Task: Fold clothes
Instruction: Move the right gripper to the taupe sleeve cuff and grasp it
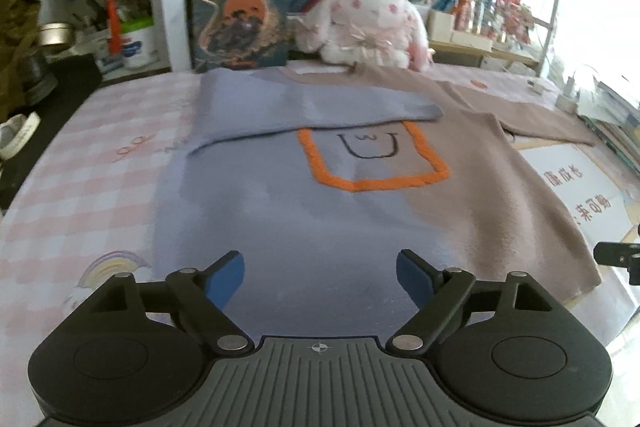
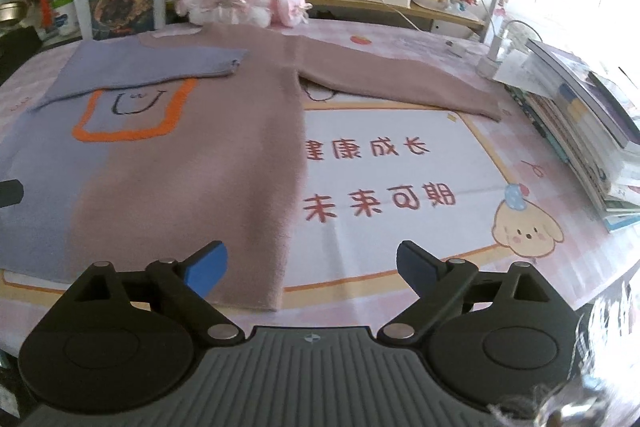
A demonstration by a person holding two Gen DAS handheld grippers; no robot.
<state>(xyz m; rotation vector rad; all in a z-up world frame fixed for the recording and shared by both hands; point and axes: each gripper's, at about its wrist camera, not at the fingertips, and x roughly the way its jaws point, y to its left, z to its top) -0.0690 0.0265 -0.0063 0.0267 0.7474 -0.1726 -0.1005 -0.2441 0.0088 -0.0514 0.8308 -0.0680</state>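
A sweater [image 1: 304, 211], half lilac and half dusty pink, lies flat on the table [image 1: 72, 163] with an orange square and a smiley face on its chest. It also shows in the right wrist view [image 2: 192, 163]. Its lilac sleeve [image 1: 312, 103] is folded across the chest. Its pink sleeve [image 2: 400, 79] lies stretched out to the right. My left gripper [image 1: 320, 275] is open and empty above the lilac hem. My right gripper [image 2: 312, 267] is open and empty above the pink hem's right corner.
A pink plush rabbit [image 1: 368, 23] and a large book [image 1: 240, 3] stand at the table's back by a bookshelf. A stack of books [image 2: 592, 131] lies on the right edge. A printed mat [image 2: 400, 179] covers the table right of the sweater.
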